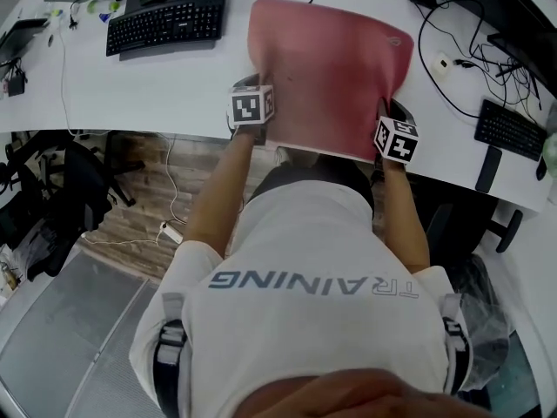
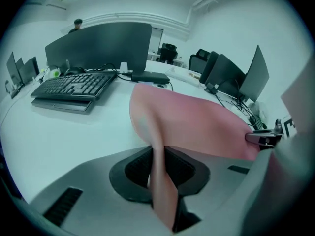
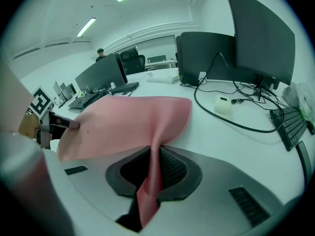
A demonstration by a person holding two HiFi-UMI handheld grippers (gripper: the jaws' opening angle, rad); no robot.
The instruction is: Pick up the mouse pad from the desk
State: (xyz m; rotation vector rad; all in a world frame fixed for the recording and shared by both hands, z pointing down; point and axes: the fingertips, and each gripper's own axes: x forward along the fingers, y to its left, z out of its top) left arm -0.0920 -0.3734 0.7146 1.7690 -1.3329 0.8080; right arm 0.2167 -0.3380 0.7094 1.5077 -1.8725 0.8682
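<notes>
A pink mouse pad (image 1: pixel 331 72) lies on the white desk (image 1: pixel 157 85), its near edge at the desk's front. My left gripper (image 1: pixel 261 118) is shut on the pad's near left corner, and the pink sheet (image 2: pixel 160 171) stands pinched between its black pads. My right gripper (image 1: pixel 389 122) is shut on the near right corner, where the pad (image 3: pixel 152 181) folds up between the pads. In both gripper views the near edge bows up off the desk while the far edge rests on it. Each gripper's marker cube shows in the other's view.
A black keyboard (image 1: pixel 165 23) sits at the back left of the desk, and monitors (image 2: pixel 98 45) stand behind it. Cables (image 1: pixel 461 55), a small white box (image 3: pixel 222 104) and a second keyboard (image 1: pixel 511 129) lie to the right. Office chairs stand below the desk edge.
</notes>
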